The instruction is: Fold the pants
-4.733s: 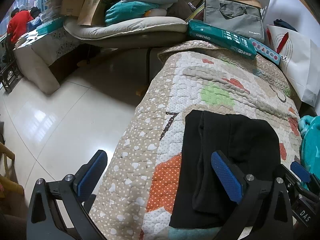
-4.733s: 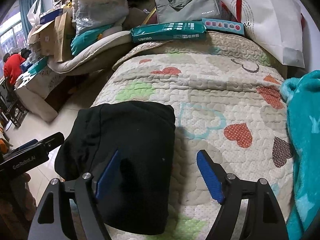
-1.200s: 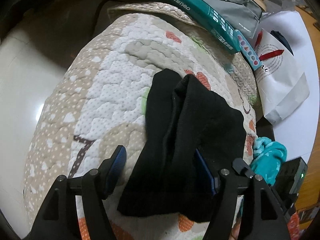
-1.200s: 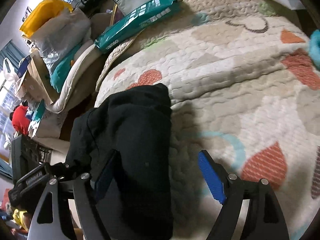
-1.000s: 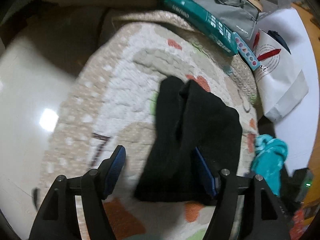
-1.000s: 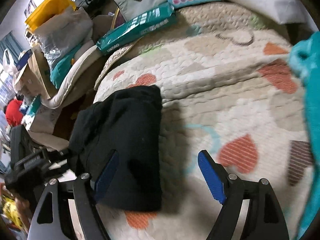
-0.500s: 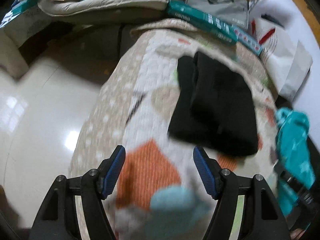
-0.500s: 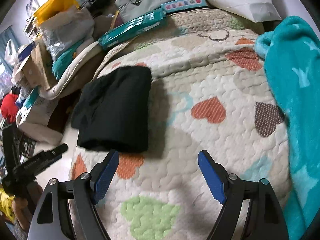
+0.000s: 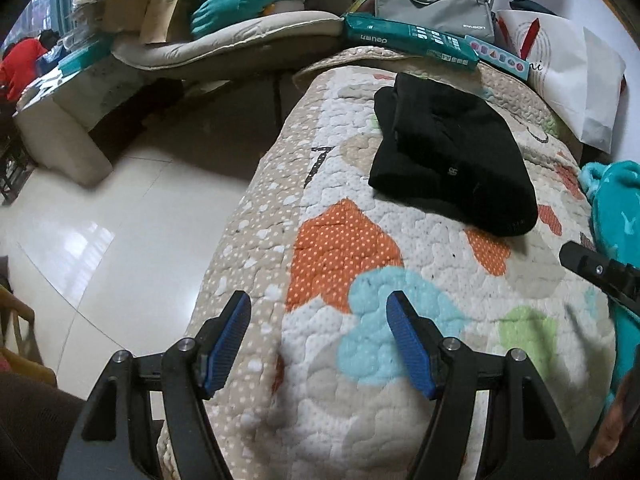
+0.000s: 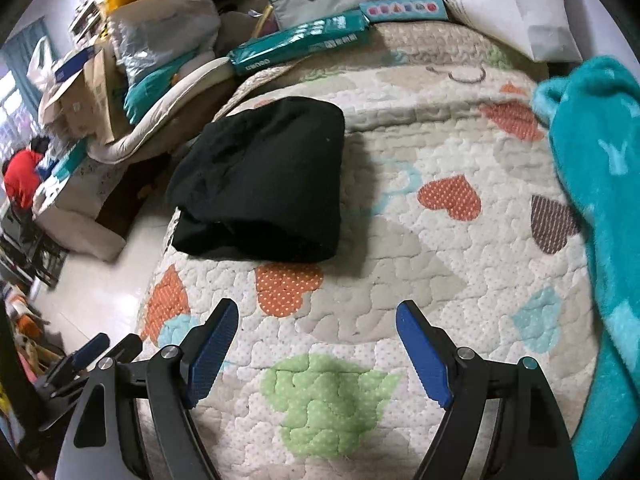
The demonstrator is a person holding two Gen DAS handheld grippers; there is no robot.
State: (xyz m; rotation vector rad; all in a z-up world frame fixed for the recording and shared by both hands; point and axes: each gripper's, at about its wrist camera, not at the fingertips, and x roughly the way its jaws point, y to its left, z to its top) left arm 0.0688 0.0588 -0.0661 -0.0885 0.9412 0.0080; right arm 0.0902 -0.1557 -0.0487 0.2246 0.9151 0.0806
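Presently on the bed: one pair of black pants (image 9: pixel 452 156), folded into a compact rectangular bundle, lying flat on the quilted bedspread (image 9: pixel 360 280) (heart and cloud patches in orange, blue, green) toward its far half, near the edge that drops to the tiled floor (image 9: pixel 100 216).

Left gripper (image 9: pixel 318 336): jaws spread wide, holding nothing, poised over the near edge of the bedspread, well apart from the pants.

Right gripper (image 10: pixel 316 344): jaws likewise wide apart and empty, above a green patch, short of the pants (image 10: pixel 264 180).

Teal blanket (image 10: pixel 600 200): bunched along the right side of the bed.

Teal box (image 9: pixel 412 40) and grey bag (image 9: pixel 434 4): at the far end, beyond the pants.

White paper bag (image 9: pixel 560 68): far right corner, leaning.
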